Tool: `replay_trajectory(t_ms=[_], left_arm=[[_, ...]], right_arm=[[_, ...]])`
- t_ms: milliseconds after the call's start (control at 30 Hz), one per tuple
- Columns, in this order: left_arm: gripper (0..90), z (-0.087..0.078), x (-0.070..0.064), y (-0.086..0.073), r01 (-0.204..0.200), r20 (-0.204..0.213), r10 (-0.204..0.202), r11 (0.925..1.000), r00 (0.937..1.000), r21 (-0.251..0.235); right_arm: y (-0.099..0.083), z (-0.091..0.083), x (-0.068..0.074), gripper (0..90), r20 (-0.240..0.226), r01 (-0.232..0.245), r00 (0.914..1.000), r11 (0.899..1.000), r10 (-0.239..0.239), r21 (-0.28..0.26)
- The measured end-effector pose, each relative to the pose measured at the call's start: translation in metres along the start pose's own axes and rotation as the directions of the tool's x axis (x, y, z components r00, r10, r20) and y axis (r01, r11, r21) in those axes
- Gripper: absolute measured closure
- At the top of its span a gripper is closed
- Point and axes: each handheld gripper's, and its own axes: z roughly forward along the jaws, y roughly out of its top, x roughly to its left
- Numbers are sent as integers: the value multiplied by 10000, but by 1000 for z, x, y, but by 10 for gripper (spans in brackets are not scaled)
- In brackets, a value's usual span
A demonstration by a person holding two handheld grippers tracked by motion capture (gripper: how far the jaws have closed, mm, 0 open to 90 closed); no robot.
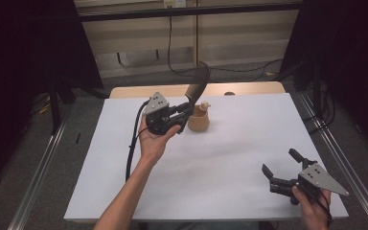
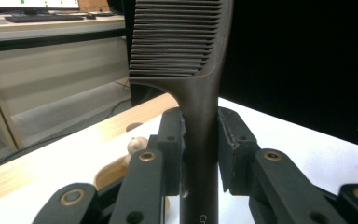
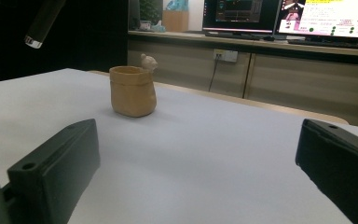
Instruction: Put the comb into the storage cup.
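Between the jaws of the left tongs [image 1: 184,112] a dark comb [image 1: 197,85] is clamped by its handle, its long axis rising up and away from the tongs, toothed end topmost and curving over. That hand [image 1: 152,141] is raised above the desk [image 1: 230,158], palm upward, forearm slanting in from below. Just beyond the left tongs stands a small tan pot [image 1: 199,120]. Well apart, the right tongs [image 1: 280,167] rest low near the desk's front corner, jaws spread wide, gripping nothing.
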Motion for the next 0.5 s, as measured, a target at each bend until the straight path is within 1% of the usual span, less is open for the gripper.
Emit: replay_trajectory(t_ms=[33, 67, 133, 167, 200, 233, 267, 333, 367, 400, 433, 500], left_arm=[[731, 2, 1, 1, 23, 19, -23, 10000, 10000, 9], [730, 2, 2, 2, 14, -72, -14, 10000, 10000, -48], [731, 4, 5, 5, 78, -54, -78, 10000, 10000, -61], [731, 5, 6, 6, 64, -156, -65, 9999, 9999, -101], [731, 7, 7, 6, 159, -94, -160, 9998, 9998, -72], [731, 8, 8, 7, 199, -133, -200, 9998, 9997, -51], [731, 10, 9, 7, 157, -175, -158, 9999, 9997, -41], [731, 14, 10, 8, 144, -103, -145, 9999, 9998, -94], [731, 15, 11, 8, 223, -107, -225, 9997, 9997, -127], [731, 16, 12, 9, 207, -84, -209, 9996, 9997, -170], [731, 18, 14, 9, 140, -124, -142, 9997, 9998, -192], [731, 20, 16, 10, 149, -200, -156, 9993, 9997, -354]], right_arm=[[0, 0, 0, 0, -3, 18, 10000, 10000, -18, 4], [0, 0, 0, 0, 7, 31, 10000, 10000, -31, -6], [0, 0, 0, 0, -24, -14, 10000, 10000, 14, 6], [0, 0, 0, 0, -1, -31, 10000, 10000, 31, -4], [0, 0, 0, 0, 20, -19, 10000, 10000, 19, -29], [0, 0, -1, 0, 14, -25, 10000, 10000, 25, -22], [0, 0, 0, 0, 11, -12, 10000, 10000, 12, -7], [0, 0, 0, 0, -18, 1, 10000, 10000, -1, -4], [0, 1, 0, 0, -10, 8, 10000, 10000, -8, -16], [0, 0, 0, 0, -16, -5, 10000, 10000, 5, -4], [0, 0, 0, 0, -21, 3, 10000, 10000, -3, 7], [0, 0, 0, 0, -16, -15, 10000, 10000, 15, 2]])
